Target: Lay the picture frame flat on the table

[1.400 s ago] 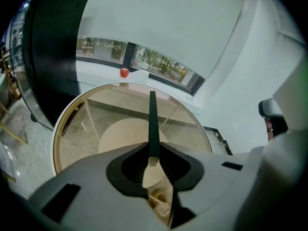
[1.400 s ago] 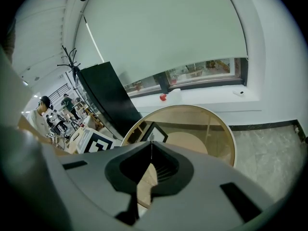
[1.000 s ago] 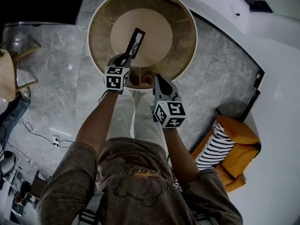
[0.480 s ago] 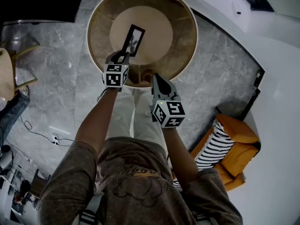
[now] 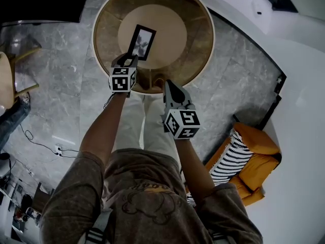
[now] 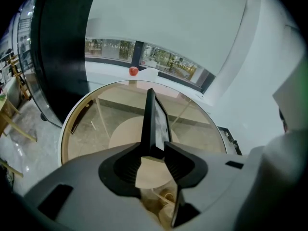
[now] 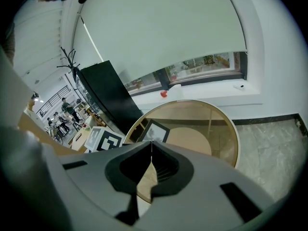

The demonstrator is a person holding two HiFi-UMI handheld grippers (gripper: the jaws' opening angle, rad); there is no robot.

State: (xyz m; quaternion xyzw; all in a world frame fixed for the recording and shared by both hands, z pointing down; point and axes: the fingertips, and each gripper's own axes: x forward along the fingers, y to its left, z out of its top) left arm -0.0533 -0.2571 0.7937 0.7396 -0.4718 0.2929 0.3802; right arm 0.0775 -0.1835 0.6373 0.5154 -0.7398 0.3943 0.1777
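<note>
The left gripper (image 5: 131,59)'s jaws have just been opening, loosely straddling the black rectangular picture frame (image 5: 141,42) on the round glass-topped table (image 5: 103,44). The right gripper (image 5: 170,85) is pressed together, empty.

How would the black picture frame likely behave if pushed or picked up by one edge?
The picture frame looks like a thin, straight-edged slab, so it is probably stiff, not floppy. Its front seems glazed, so it is likely fragile if dropped. On the smooth glass table it may slide easily rather than roll.
</note>
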